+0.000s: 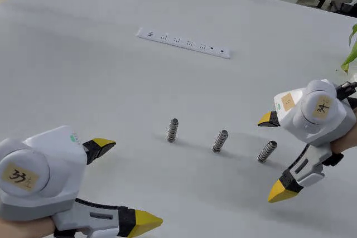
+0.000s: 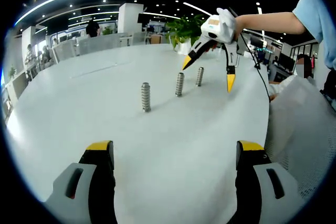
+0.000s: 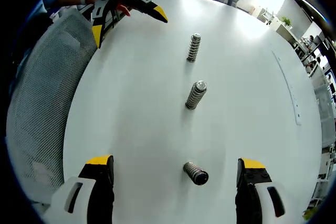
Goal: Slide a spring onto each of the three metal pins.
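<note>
Three metal pins stand in a row on the white table, each wearing a coiled spring: the left one (image 1: pixel 172 130), the middle one (image 1: pixel 220 141) and the right one (image 1: pixel 267 151). In the right gripper view the same row runs away from me: nearest (image 3: pixel 196 173), middle (image 3: pixel 196 95), farthest (image 3: pixel 194 47). My left gripper (image 1: pixel 129 182) hovers open at the lower left, empty. My right gripper (image 1: pixel 274 158) is open just right of the right spring, nothing between its fingers. The left gripper view shows the springs (image 2: pixel 145 97) ahead and the right gripper (image 2: pixel 208 73) beyond them.
A white power strip (image 1: pixel 183 43) lies on the table behind the pins. Green plant leaves (image 1: pixel 351 48) poke in at the right edge. A mesh chair (image 3: pixel 42 119) stands beside the table in the right gripper view.
</note>
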Demonstrator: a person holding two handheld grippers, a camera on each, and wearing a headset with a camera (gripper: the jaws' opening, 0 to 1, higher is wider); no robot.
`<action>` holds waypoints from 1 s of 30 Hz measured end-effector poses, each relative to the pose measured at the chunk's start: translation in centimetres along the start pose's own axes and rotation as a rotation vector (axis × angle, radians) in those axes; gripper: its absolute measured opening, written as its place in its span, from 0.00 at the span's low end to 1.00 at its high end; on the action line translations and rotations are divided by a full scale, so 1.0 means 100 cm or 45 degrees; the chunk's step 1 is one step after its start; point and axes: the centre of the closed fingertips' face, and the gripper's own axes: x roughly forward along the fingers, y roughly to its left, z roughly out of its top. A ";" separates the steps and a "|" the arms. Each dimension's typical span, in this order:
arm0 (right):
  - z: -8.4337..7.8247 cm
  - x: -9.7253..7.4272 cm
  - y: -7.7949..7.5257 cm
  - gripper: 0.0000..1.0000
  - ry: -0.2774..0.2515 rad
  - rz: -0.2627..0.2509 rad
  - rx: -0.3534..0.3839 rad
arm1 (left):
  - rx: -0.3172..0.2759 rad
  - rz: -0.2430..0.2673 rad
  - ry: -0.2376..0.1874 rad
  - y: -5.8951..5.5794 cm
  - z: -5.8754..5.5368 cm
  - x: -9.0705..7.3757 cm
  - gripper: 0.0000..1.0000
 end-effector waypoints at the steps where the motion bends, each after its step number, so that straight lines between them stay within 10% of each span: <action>1: 0.000 0.000 0.000 0.99 -0.030 -0.011 0.019 | 0.002 -0.002 0.000 0.000 0.001 0.001 0.96; 30: -0.018 -0.034 0.060 0.99 -0.532 -0.284 0.635 | -0.046 0.017 -0.050 0.006 0.014 -0.008 0.96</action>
